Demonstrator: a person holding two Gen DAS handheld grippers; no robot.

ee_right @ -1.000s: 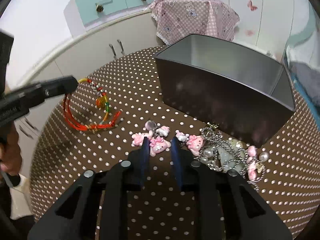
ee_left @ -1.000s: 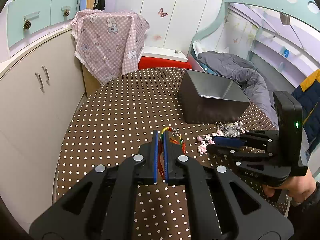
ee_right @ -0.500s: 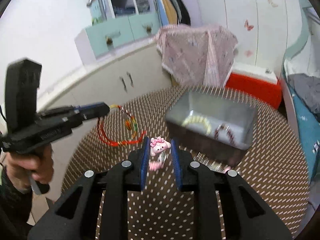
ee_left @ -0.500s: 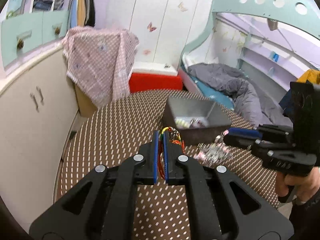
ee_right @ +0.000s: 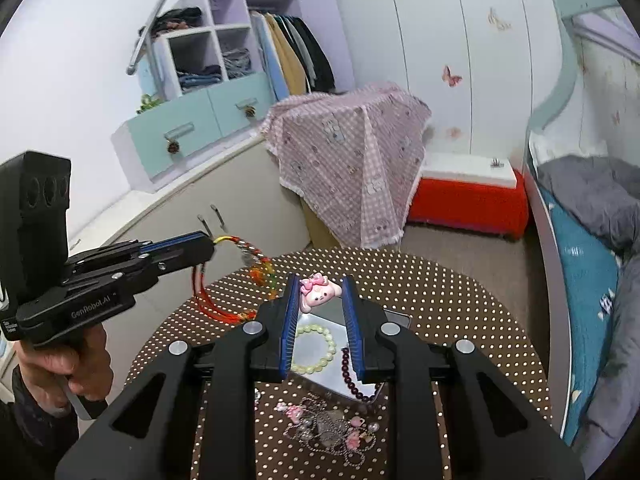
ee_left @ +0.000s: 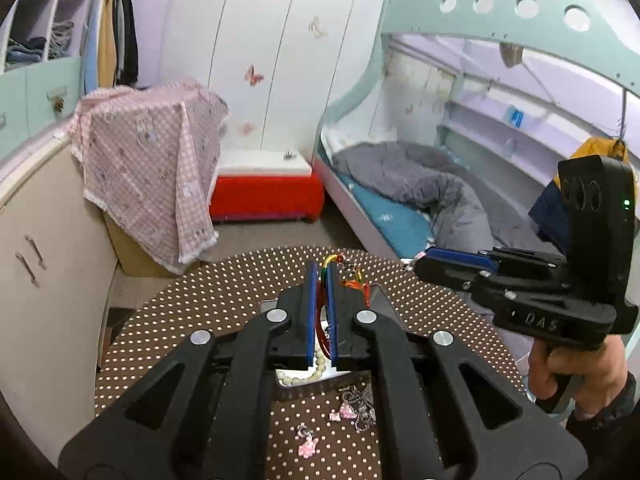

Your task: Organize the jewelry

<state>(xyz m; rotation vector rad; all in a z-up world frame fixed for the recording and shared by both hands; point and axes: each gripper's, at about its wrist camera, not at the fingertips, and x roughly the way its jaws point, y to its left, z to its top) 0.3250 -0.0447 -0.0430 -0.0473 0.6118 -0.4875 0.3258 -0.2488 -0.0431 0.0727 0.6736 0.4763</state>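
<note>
Polka-dotted brown cloth covers the round bench (ee_right: 460, 304) in a child's bedroom, and on it sits a metal box (ee_right: 394, 318) already holding a pale bead bracelet (ee_right: 316, 350) and a dark bead string (ee_right: 354, 376). Both grippers hang above it with a piece each. The right gripper (ee_right: 320, 294) pinches a pink bunny charm (ee_right: 318, 294) between its blue pads, its jaws apart only by the charm's width, and in its own view the box's open mouth lies directly below and slightly ahead of the fingertips. The left gripper (ee_left: 320, 280) is closed on a red cord bracelet (ee_right: 224, 288) with rainbow beads, whose loop dangles beneath the tips; seen from the right wrist camera, that loop hangs to the left of the box, over bare bench rather than over the opening. So the right hand looks nearer to a clean drop, needing little more than a release, while the left likely must travel rightward first. A tangle of chain and pink charms (ee_right: 328, 430) lies on the bench on the near side of the box, well below both grippers.
</note>
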